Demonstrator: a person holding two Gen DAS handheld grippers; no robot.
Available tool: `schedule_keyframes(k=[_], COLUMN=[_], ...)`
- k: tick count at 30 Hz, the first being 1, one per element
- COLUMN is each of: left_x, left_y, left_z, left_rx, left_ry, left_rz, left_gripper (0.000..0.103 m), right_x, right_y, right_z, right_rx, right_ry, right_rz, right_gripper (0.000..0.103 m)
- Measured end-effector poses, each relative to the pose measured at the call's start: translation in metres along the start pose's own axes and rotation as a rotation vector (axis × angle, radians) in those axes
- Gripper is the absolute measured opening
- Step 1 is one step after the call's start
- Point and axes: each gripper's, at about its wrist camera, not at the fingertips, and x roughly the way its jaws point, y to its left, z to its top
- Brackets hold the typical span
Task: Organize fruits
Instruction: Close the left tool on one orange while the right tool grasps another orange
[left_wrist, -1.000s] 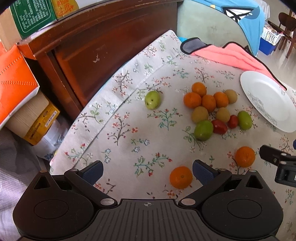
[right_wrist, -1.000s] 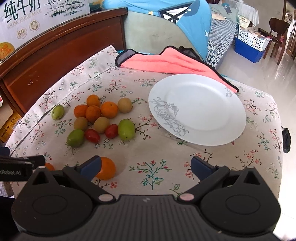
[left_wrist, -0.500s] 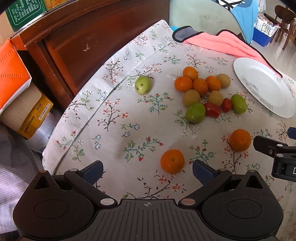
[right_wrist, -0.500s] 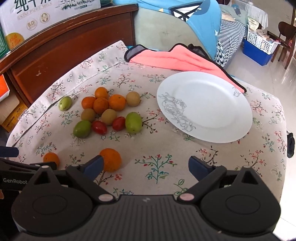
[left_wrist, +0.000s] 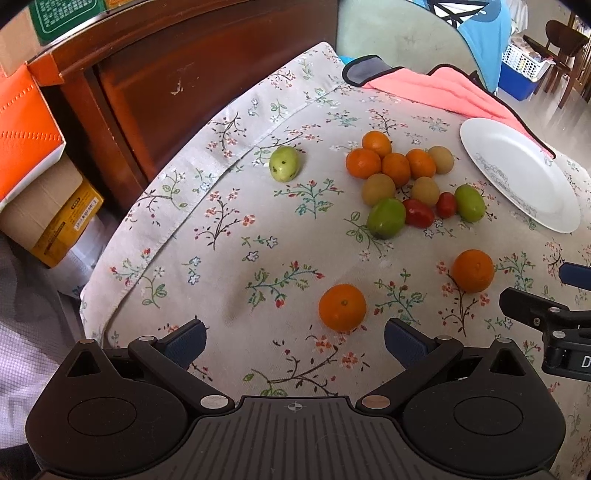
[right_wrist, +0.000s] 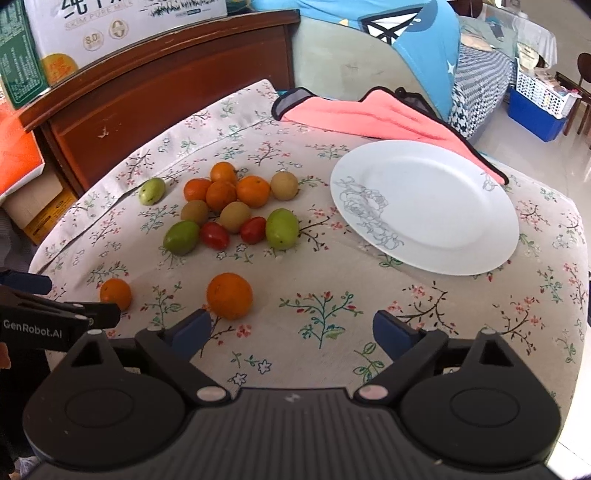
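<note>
A cluster of oranges (left_wrist: 396, 169), brown fruits, green fruits (left_wrist: 386, 218) and red tomatoes (left_wrist: 418, 218) lies mid-table on the floral cloth. One green fruit (left_wrist: 283, 163) sits apart to the left. Two loose oranges lie nearer: one (left_wrist: 342, 307) just ahead of my open, empty left gripper (left_wrist: 295, 341), the other (right_wrist: 229, 295) by the left finger of my open, empty right gripper (right_wrist: 291, 332). The white plate (right_wrist: 436, 206) is empty at the right.
A pink cloth (right_wrist: 369, 114) lies behind the plate. A wooden headboard (left_wrist: 177, 74) and stacked boxes (left_wrist: 44, 206) stand left of the table. The table edge drops off at left and right. A sofa with a blue cushion (right_wrist: 406, 44) is behind.
Both grippers have drawn back and up a little; the fruits sit farther ahead in each view. Nothing was picked up and the jaws stay open.
</note>
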Motion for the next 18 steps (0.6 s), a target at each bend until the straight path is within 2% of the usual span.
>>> schedule_keyframes(k=[7, 16, 18], left_x=[-0.003, -0.003, -0.003], left_y=[0.003, 0.012, 0.013], left_z=[-0.007, -0.011, -0.012], left_rx=[-0.007, -0.041, -0.042], left_ry=[-0.010, -0.046, -0.054], left_rz=[-0.013, -0.014, -0.027], left_gripper=[0.103, 0.100, 0.099], right_x=[0.001, 0.007, 0.010], right_y=[0.001, 0.006, 0.007], right_z=[-0.006, -0.003, -0.001], right_rx=[-0.016, -0.006, -0.006], right_ry=[-0.002, -0.026, -0.029], right_rz=[0.030, 0.093, 0.106], right_gripper=[0.090, 0.076, 0.070])
